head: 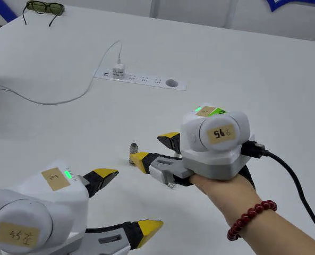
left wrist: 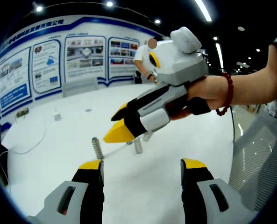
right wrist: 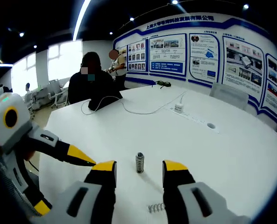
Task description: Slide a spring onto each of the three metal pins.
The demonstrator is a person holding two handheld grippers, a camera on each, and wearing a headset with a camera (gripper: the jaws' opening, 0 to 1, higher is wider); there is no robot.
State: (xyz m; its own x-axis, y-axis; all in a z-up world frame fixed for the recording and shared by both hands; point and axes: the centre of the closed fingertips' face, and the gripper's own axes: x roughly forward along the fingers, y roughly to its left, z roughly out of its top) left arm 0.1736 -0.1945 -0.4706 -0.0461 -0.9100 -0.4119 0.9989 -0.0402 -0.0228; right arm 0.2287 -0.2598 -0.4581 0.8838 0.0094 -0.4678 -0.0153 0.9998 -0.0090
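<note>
A metal pin with a spring on it stands upright on the white table, just left of my right gripper, which is open. In the right gripper view the same pin stands just beyond the open jaws of the right gripper, and a loose spring lies flat below them. My left gripper is open at the bottom left with nothing in it. In the left gripper view two upright sprung pins stand beyond the left gripper, under the right gripper.
A white power strip with a plugged-in charger and its cable lies at the back of the table. Dark glasses rest at the far left corner. Two people are at the table's far side. A grey chair stands at the right.
</note>
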